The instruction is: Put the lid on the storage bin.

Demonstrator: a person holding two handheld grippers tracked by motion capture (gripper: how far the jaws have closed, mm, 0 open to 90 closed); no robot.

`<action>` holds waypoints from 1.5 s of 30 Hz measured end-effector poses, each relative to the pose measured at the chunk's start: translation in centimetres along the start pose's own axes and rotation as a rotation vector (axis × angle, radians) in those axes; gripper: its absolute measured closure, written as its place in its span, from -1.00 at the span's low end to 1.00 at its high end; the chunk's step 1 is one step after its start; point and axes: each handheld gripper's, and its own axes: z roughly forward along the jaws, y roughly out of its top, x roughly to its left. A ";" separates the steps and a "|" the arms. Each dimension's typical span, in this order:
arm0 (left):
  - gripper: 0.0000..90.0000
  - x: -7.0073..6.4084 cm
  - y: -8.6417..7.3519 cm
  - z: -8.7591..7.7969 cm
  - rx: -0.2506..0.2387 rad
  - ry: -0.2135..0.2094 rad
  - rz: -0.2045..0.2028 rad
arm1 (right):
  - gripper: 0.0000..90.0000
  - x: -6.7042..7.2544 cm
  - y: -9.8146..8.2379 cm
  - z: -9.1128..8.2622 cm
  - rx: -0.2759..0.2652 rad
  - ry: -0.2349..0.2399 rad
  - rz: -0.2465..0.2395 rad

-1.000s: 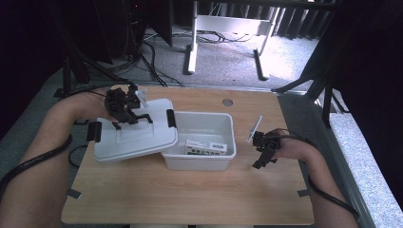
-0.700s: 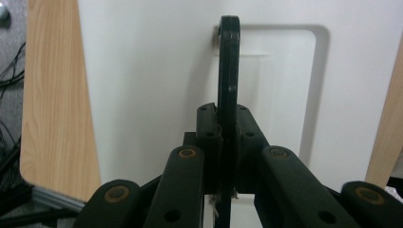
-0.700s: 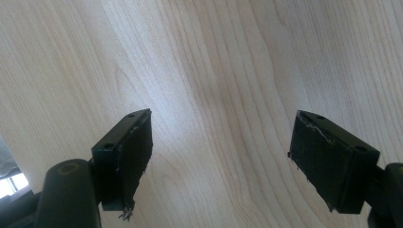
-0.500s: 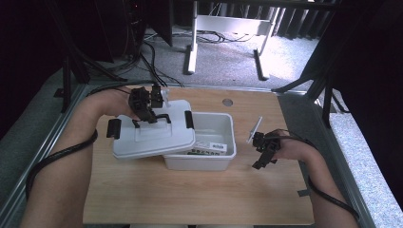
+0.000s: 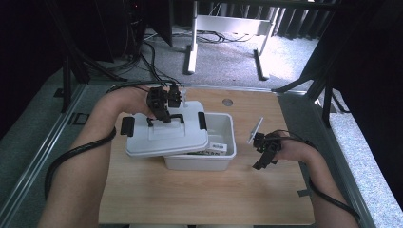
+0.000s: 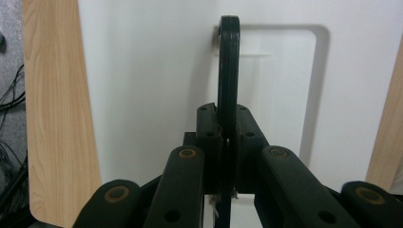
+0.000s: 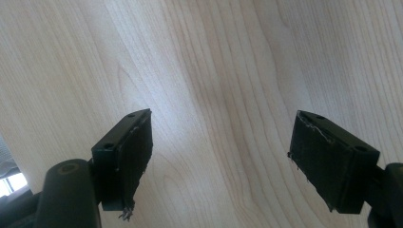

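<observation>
The left gripper (image 5: 164,111) is clamped tight on the black handle (image 6: 228,71) of the white lid (image 5: 166,133), and in the left gripper view its two jaws squeeze that thin handle between them at the centre of the frame, the handle running straight up from the pads over the lid's recessed panel. In the high view the lid sits left of centre, tilted and overlapping the left part of the white bin (image 5: 223,156), with its near-left corner hanging out past the bin over the wooden table (image 5: 199,194). A black clip (image 5: 127,126) shows at the lid's left end and another (image 5: 202,121) at its right. Inside the bin, to the right of the lid, a small labelled item (image 5: 217,146) lies on the floor of the tub; what it is I can't make out. Over at the right of the frame, the right gripper (image 5: 263,154) hangs above bare wood, well apart from the bin, and in the right gripper view its jaws stand wide apart with nothing between them, plain tabletop behind.
</observation>
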 end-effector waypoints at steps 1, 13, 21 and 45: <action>0.88 0.0 0.3 0.1 0.003 -0.002 0.001 | -0.52 0.0 0.0 0.0 -0.002 0.000 0.000; 0.88 -0.2 4.5 0.9 0.011 -0.016 0.064 | -0.52 0.1 -0.9 0.1 -0.002 0.002 0.007; 0.88 -0.3 7.5 1.9 0.006 -0.032 0.094 | -0.52 0.0 -1.8 0.0 -0.008 0.001 0.020; 0.88 -0.1 10.0 4.5 0.025 -0.054 0.112 | -0.52 0.1 -2.0 0.4 -0.004 0.006 0.022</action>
